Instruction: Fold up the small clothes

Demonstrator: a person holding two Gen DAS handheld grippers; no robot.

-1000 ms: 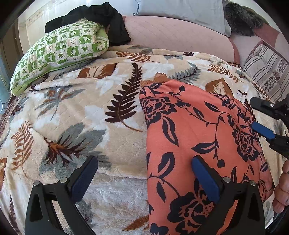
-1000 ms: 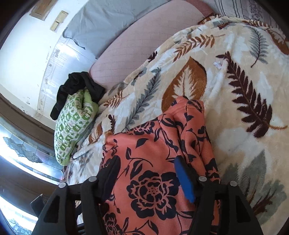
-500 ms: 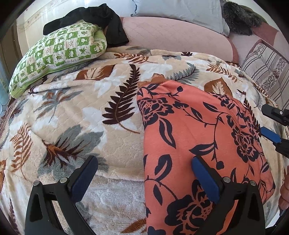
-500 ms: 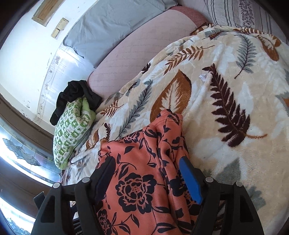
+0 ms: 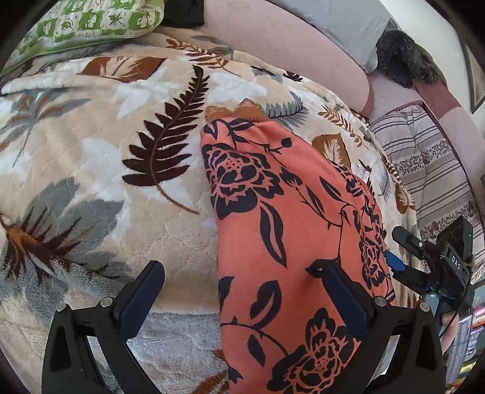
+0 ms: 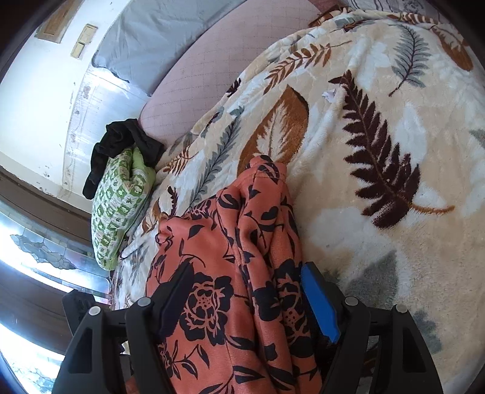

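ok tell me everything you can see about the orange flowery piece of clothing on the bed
The orange garment is a soft, slightly shiny fabric printed with dark navy roses and leaves. It lies lengthwise on the leaf-patterned fleece blanket, apparently folded into a long narrow strip, with bunched layered folds along one edge. A ribbed brownish-orange band shows at its far end. The left gripper is open over its near edge; the right gripper straddles the bunched side, also open.

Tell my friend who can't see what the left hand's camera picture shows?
An orange garment with dark flowers lies on a leafy blanket. The left gripper is open over its left edge, and the right gripper is at its right edge. A green pillow sits behind.
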